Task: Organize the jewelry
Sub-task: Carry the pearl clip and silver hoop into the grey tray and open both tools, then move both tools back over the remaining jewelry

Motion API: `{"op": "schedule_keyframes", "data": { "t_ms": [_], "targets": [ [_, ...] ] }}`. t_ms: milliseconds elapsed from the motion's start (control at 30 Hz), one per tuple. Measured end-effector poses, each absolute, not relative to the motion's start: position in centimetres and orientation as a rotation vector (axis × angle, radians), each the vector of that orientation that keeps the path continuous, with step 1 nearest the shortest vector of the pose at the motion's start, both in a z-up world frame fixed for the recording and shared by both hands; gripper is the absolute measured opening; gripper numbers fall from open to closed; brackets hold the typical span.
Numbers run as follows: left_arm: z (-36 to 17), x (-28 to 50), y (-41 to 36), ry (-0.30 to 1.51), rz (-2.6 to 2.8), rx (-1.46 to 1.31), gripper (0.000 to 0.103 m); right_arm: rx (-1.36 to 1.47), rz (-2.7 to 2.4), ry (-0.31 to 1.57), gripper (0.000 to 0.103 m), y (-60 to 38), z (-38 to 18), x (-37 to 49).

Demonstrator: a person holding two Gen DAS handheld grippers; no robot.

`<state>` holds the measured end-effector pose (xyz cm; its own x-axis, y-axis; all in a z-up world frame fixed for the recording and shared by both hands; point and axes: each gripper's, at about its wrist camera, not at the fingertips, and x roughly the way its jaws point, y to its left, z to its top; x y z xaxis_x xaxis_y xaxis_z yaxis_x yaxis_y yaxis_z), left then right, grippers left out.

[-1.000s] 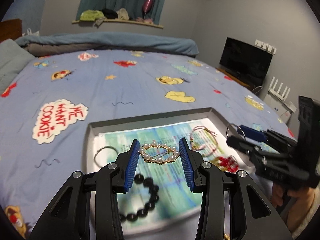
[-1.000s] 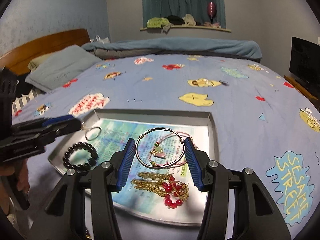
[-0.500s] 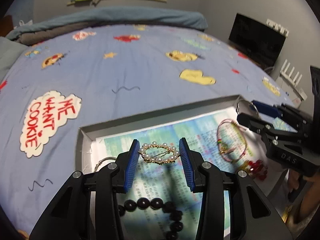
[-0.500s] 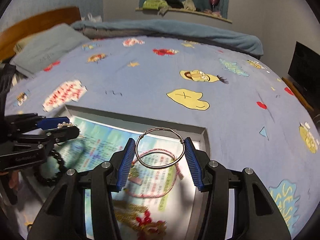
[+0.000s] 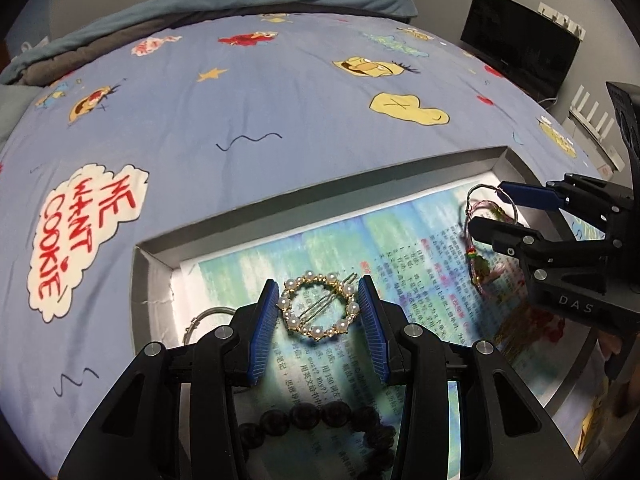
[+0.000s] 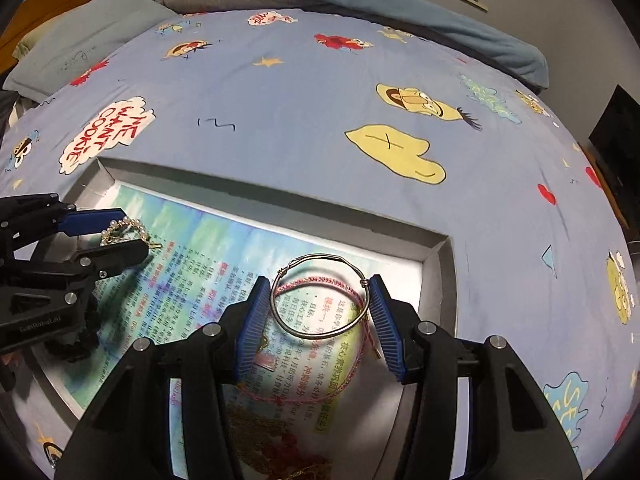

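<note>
Both claws have swung down and forward since a second ago, so the grey shallow tray (image 5: pixel 156 264) with its printed paper liner now fills the lower half of each wrist view and the far wall has slid out of the top.

My left claw (image 5: pixel 320 312) pinches the round gold hair clip ringed with pearls (image 5: pixel 318 306) across its width, both blue pads on the rim, held above the near left part of the liner. It is rigid and light, but the pearls are smooth and rounded, so I judge the hold could slip if I tilt hard; taking it on the rim at opposite sides, as now, looks safest.

My right claw (image 6: pixel 320 308) pinches the thin silver wire bangle (image 6: pixel 320 296) the same way, over the far right corner of the tray. I take the wire to be springy and easily bent, so a gentle squeeze seems right.

Beneath the bangle lies the pink braided cord bracelet (image 6: pixel 320 360), limp and soft; I would lift it by the cord, not its small charm. The black beaded bracelet (image 5: pixel 316 428) sits under the left claw, a second silver wire ring (image 5: pixel 204 316) lies beside the tray's left wall, and the red bead and gold tassel piece (image 6: pixel 288 452) lies at the near edge, blurred.

The tray rests on the blue cartoon-print bedsheet (image 6: pixel 280 120).
</note>
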<state>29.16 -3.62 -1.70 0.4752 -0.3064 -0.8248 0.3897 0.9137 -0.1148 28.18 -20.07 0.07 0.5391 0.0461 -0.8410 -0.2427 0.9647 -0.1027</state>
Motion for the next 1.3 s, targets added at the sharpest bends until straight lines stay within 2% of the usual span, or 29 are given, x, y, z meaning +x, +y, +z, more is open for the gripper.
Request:
{"op": "schedule_keyframes", "data": {
  "t_ms": [67,333,367,400,433,533,600,700,933,1300],
  "targets": [
    [-1.8,29.2,-3.6,0.991,-0.420,0.090,0.043,-0.206,0.166,0.999,0.051,-20.3,-0.2,28.3],
    [-0.9,28.5,-3.2,0.938,-0.405,0.074,0.062,-0.185,0.157,1.002,0.051,-20.8,-0.1,28.2],
    [-0.6,28.3,-3.0,0.921,-0.398,0.069,0.071,-0.186,0.151,0.997,0.056,-20.9,0.0,28.1],
    [-0.2,27.9,-2.7,0.897,-0.380,0.063,0.077,-0.186,0.146,0.994,0.066,-21.0,0.1,28.0],
    [0.1,27.6,-2.5,0.882,-0.371,0.058,0.077,-0.179,0.139,0.985,0.070,-21.2,0.4,27.8],
    [1.2,26.2,-1.7,0.834,-0.361,0.033,0.082,-0.157,0.139,0.961,0.072,-21.8,1.2,26.9],
    [1.8,25.2,-1.1,0.804,-0.328,0.029,0.089,-0.138,0.139,0.944,0.078,-22.3,1.8,26.2],
    [3.0,23.4,-0.3,0.762,-0.300,0.023,0.094,-0.100,0.128,0.900,0.089,-23.2,3.3,24.5],
    [5.4,19.2,1.0,0.705,-0.229,0.040,0.097,-0.026,0.124,0.801,0.097,-24.8,6.8,19.5],
    [7.9,10.1,1.8,0.656,-0.254,0.047,0.098,0.009,0.107,0.665,0.097,-24.6,10.5,11.0]
  ]
}}
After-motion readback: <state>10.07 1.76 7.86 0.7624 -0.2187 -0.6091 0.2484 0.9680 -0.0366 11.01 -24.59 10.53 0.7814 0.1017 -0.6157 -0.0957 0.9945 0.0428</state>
